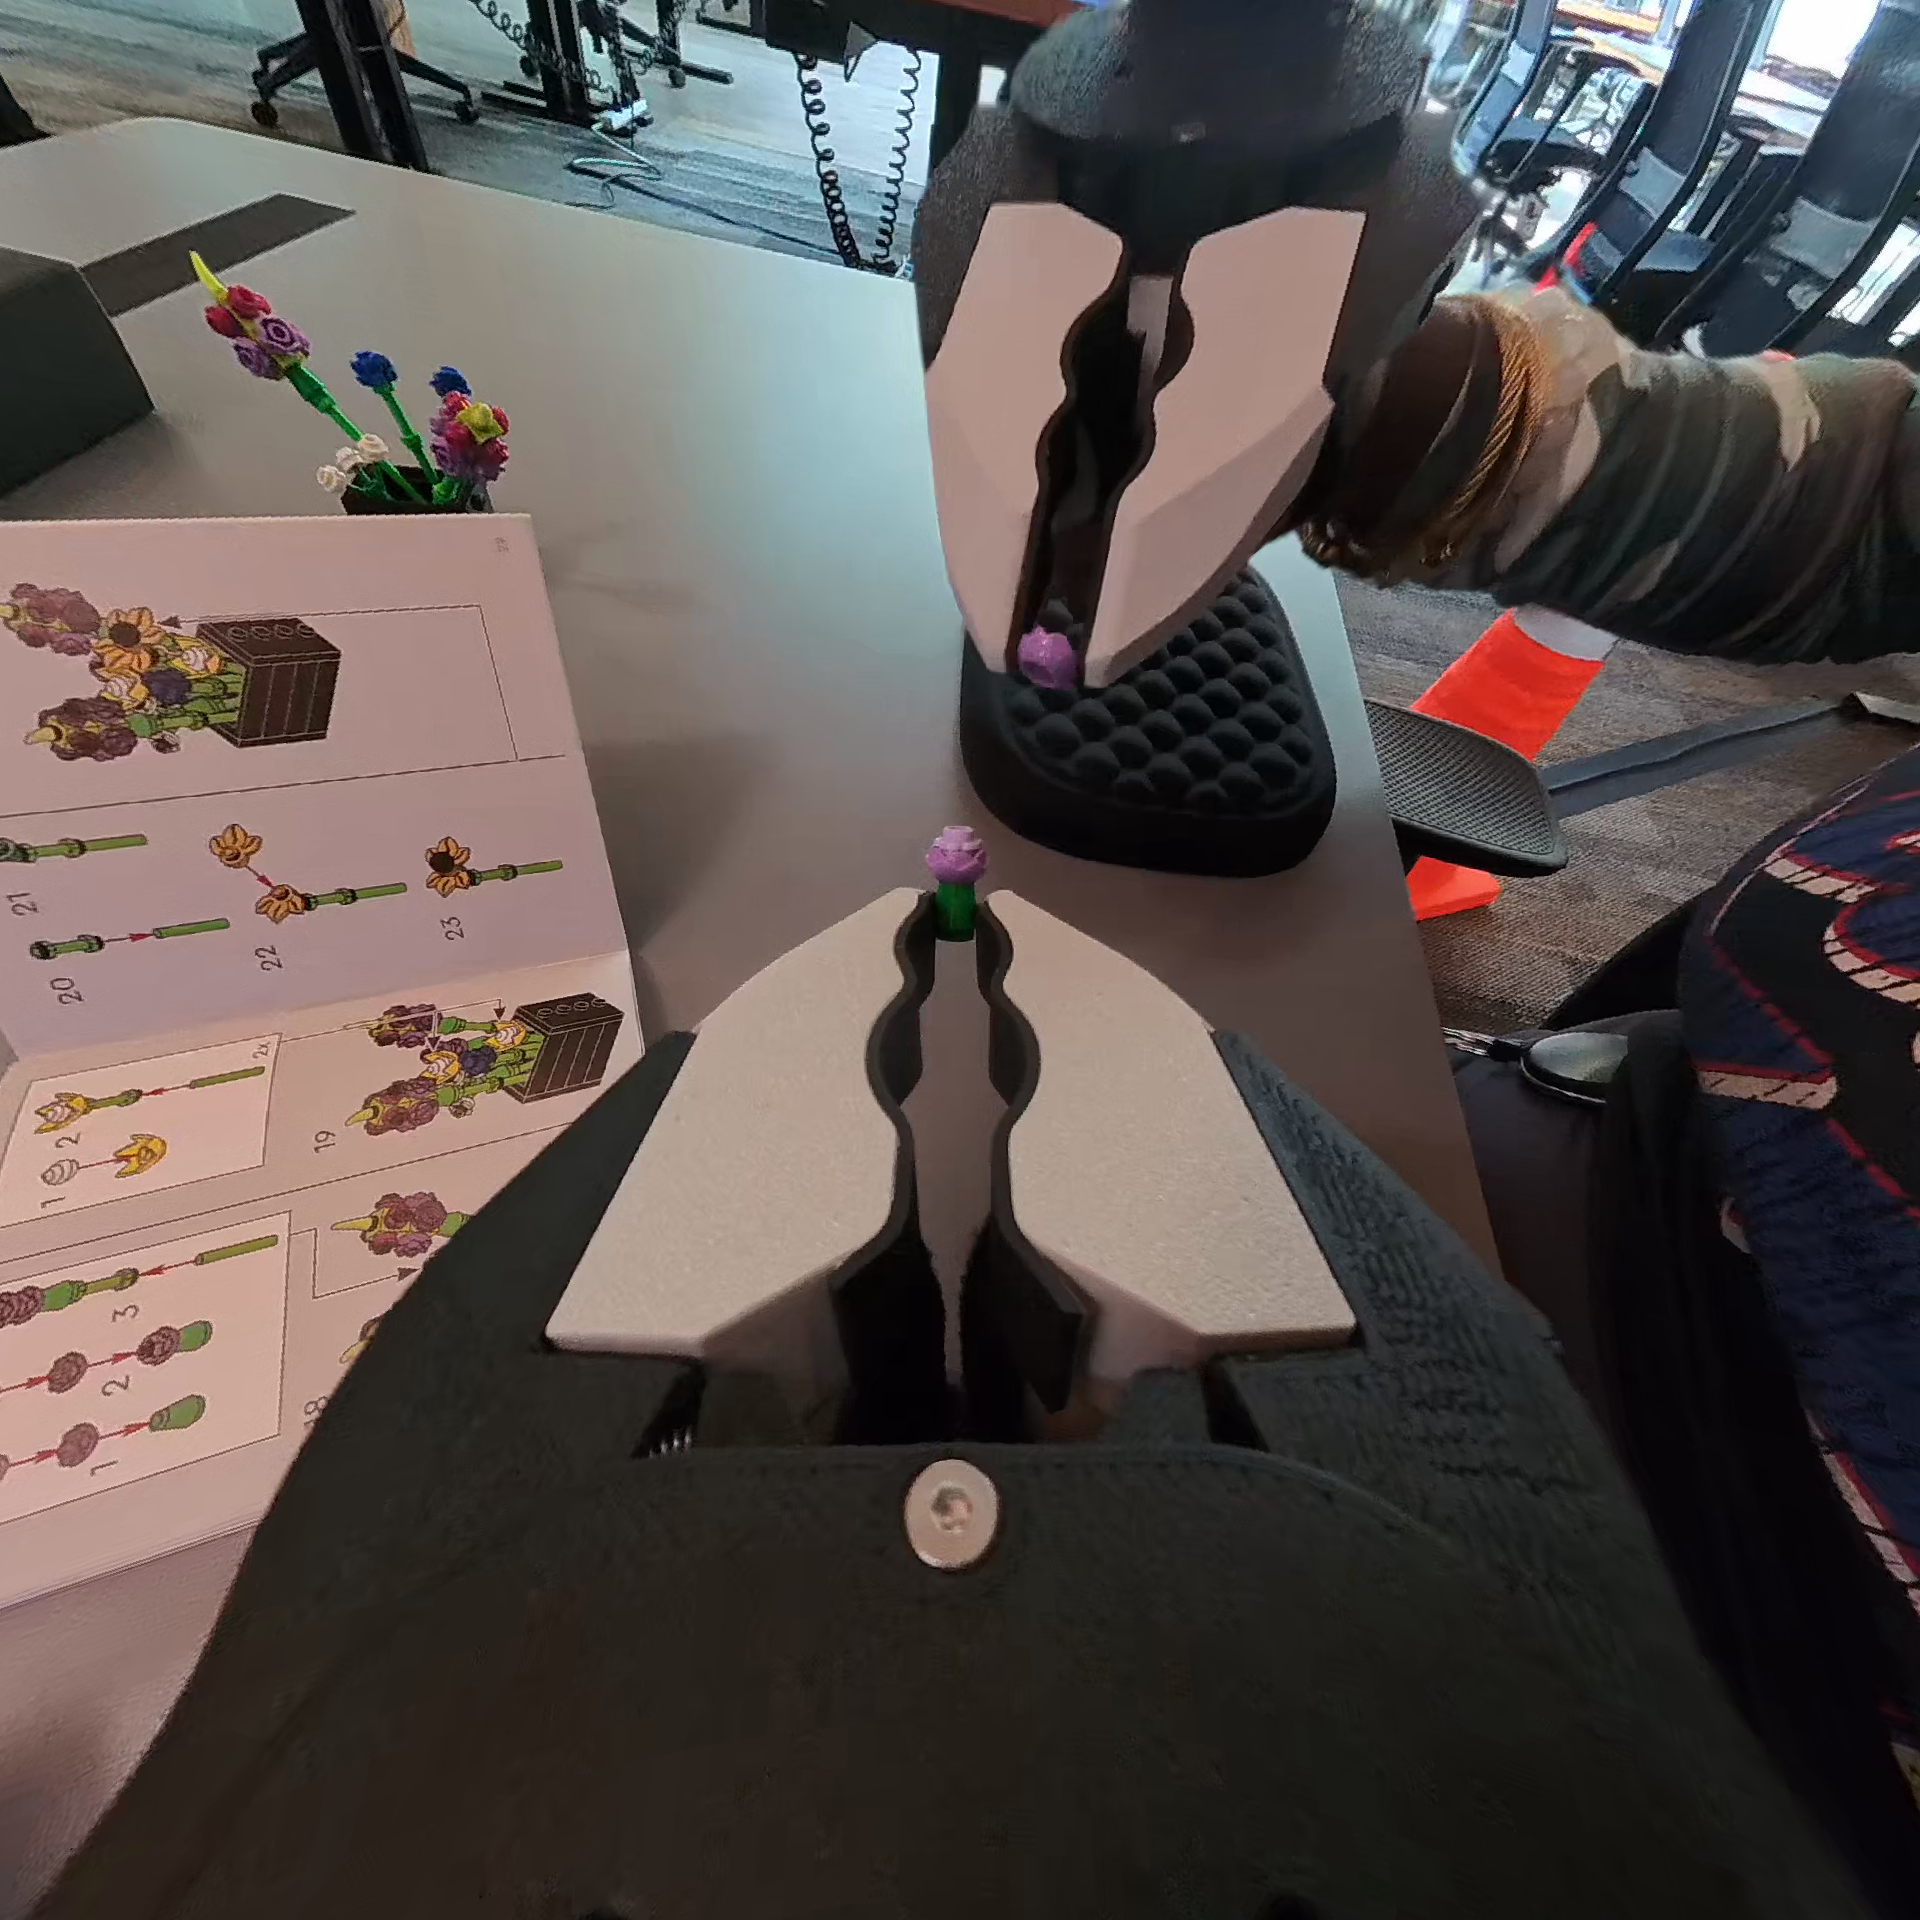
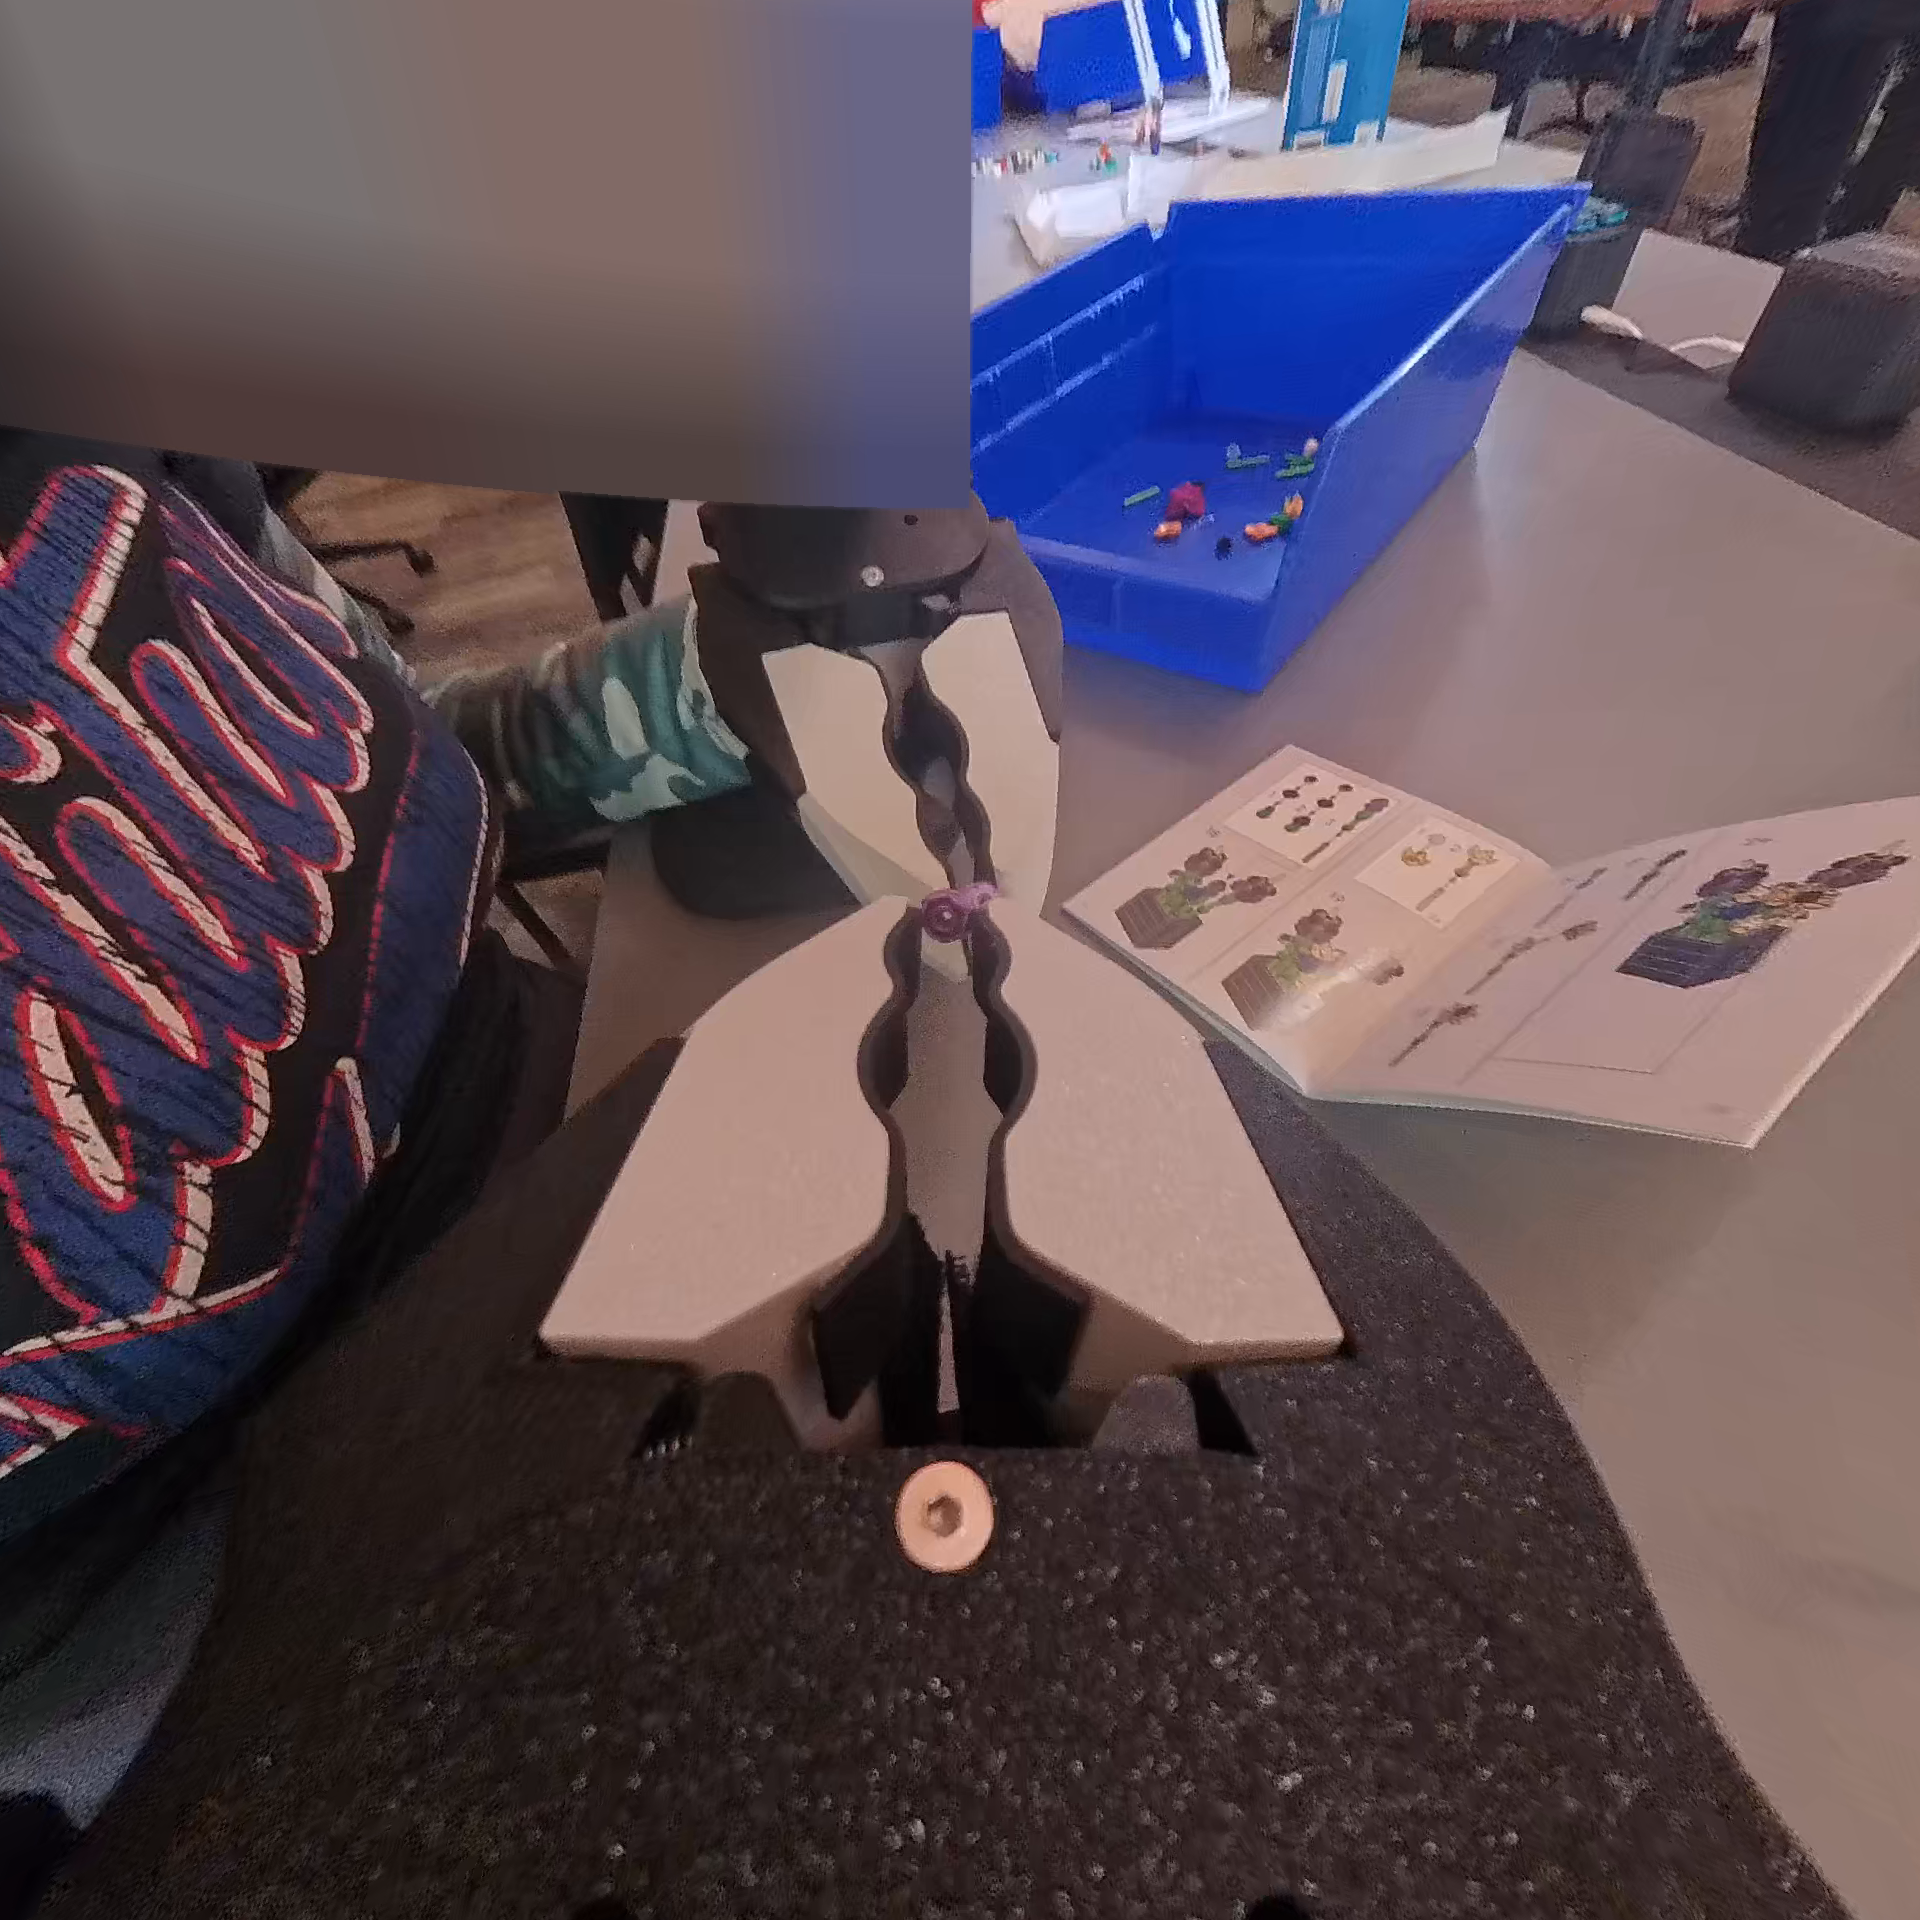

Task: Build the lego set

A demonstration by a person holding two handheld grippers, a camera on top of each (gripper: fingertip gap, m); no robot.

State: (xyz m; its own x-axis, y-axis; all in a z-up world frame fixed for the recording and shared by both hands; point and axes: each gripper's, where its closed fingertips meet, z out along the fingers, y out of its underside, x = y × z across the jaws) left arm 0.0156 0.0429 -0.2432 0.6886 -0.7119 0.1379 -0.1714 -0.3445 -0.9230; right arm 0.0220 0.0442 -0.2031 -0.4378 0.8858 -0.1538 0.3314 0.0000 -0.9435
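At twelve o'clock from your left gripper, its tips pinch a green stem capped with a lilac flower. Toward one o'clock, your right gripper clamps a purple flower piece just over a black dimpled pad. Around ten o'clock lies the open instruction booklet, with the built bouquet past it.

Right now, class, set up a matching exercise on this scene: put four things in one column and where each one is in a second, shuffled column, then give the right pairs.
Things:
1. green stem piece topped with a lilac flower
2. loose purple flower piece
3. finished bunch of colourful brick flowers in a dark pot
4. open paper instruction booklet

Places:
A. lying flat on the grey table
B. between the left gripper's tips
C. standing beyond the booklet
D. between the right gripper's tips

Pairs: 1-B, 2-D, 3-C, 4-A
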